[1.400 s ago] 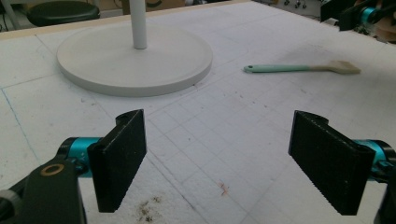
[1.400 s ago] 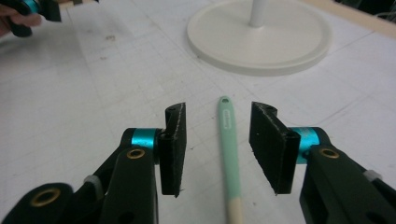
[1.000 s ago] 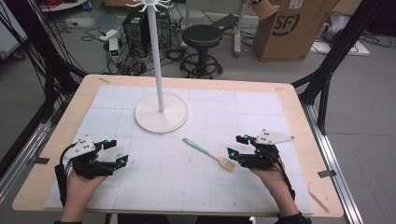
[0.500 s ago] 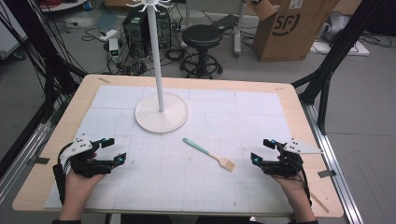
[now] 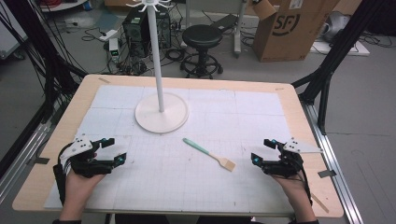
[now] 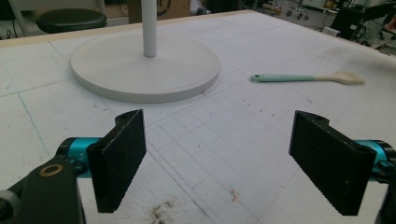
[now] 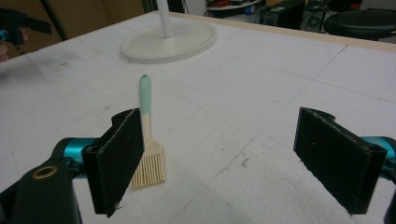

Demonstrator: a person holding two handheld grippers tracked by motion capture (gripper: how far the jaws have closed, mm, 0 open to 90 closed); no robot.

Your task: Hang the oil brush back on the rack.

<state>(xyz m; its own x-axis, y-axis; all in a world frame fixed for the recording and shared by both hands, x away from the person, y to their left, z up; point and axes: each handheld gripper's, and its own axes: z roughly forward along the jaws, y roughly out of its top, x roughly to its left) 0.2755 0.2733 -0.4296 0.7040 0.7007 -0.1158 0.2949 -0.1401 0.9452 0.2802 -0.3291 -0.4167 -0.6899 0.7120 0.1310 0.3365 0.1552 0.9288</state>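
Brush: one small pastry brush (image 5: 209, 154) with a mint-green handle, a pale wooden neck and a flat fan of light bristles (image 7: 148, 171).
Brush position: flat on the white gridded mat (image 5: 196, 186), below and to the right of the stand's base, handle tip toward the stand, bristle end toward the right gripper.
Right gripper: right gripper (image 5: 263, 150) has just been opening and now stands spread wide with nothing between the pads; it sits to the right of the bristle end, apart from it. In the right gripper view the brush lies just beyond its left-hand pad (image 7: 120, 158).
Left gripper: left gripper (image 5: 115, 149) also spread wide and empty, low over the mat near the left side of the tabletop (image 5: 299, 100), well apart from the brush.
Stand: one white stand (image 5: 161, 109) with a round base and a thin upright pole, set toward the far middle of the mat.
Edges: the mat stops short of the tabletop's wooden border on all sides; both hands rest near the near edge.
Open room: bare mat lies between the two grippers and around the brush on every side.
Count: one brush, one stand, two grippers.
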